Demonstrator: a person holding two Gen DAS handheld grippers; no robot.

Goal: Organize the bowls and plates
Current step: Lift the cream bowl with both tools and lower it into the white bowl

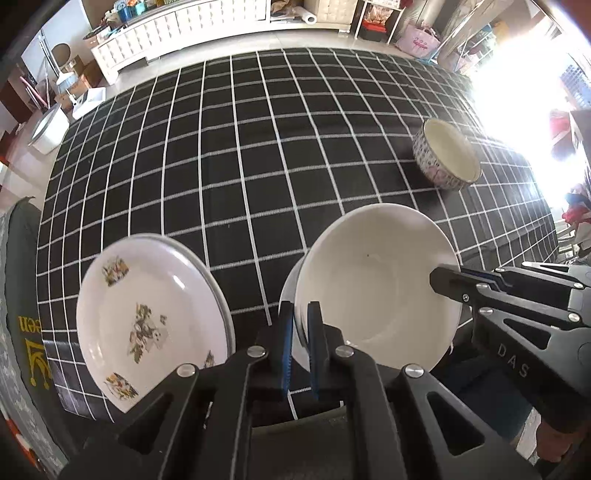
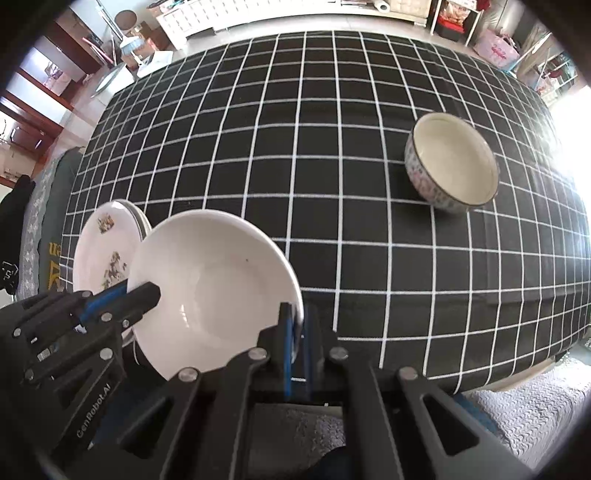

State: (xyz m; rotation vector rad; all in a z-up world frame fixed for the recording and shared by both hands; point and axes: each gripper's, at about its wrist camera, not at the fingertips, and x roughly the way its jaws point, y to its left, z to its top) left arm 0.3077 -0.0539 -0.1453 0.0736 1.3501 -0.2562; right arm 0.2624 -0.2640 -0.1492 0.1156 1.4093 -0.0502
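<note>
Now | left gripper (image 1: 300, 325) jaws pinching white bowl (image 1: 376, 280) rim | right gripper (image 2: 297, 325) jaws clamping opposite rim

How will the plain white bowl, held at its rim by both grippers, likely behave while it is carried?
The plain white glazed bowl looks rigid and probably slippery: its surface shines. The left gripper and right gripper pinch only thin rim edges, so it may pivot or slip. It looks ceramic, likely breakable.

A black tablecloth with a white grid pattern (image 1: 240, 155) covers the table. Beyond its far edge a long white cabinet with panelled fronts (image 1: 177, 29) stands on the pale floor, and a pink bag (image 1: 419, 40) sits near shelving at the right.
</note>
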